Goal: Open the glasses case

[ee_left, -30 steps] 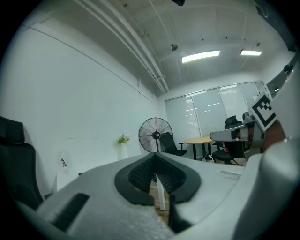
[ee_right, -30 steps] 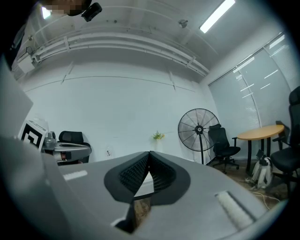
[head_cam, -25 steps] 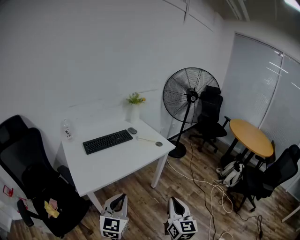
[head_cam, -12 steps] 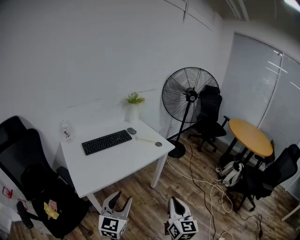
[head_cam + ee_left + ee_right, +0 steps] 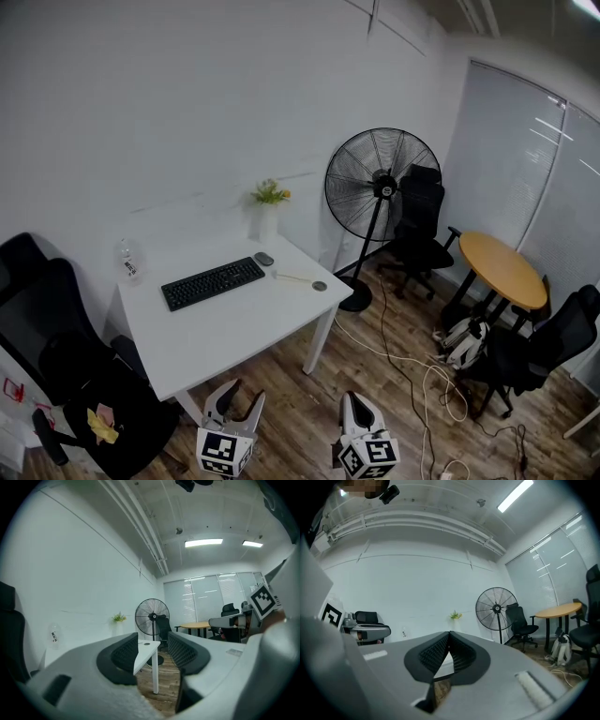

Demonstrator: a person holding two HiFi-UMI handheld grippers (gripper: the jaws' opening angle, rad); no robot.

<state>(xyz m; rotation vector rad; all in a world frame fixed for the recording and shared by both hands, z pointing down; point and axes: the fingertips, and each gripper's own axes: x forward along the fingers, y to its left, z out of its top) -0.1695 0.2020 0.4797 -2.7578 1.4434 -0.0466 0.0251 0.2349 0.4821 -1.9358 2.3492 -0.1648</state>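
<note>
Glasses case opening had not begun, as I judged it: both grippers hung at the bottom edge of the head view, short of the table and touching nothing. The left gripper (image 5: 242, 394) had just been spreading its fingers, which stood wide apart with nothing between them. The right gripper (image 5: 352, 401), just to its right in the frame, had its fingers pressed together and empty. The cubes (image 5: 223, 454) on the grippers bore black-and-white square markers, with no words on them.

Above them in the frame stood the white table (image 5: 234, 328), with a black keyboard (image 5: 214, 282) across its middle. Just off the keyboard's right end lay a small dark oval thing (image 5: 264, 259). It may have been the case, but it was too small to tell from a mouse. A small round dark object (image 5: 320, 286) sat near the table's right corner.

So everything seemed left to do: reach the table, steady the case and lift its lid.

At the table's far left corner stood a clear bottle (image 5: 126, 260), its label too small to read. A vase of greenery (image 5: 269, 211) stood by the wall, and a standing fan (image 5: 382, 183) rose right of centre.
</note>
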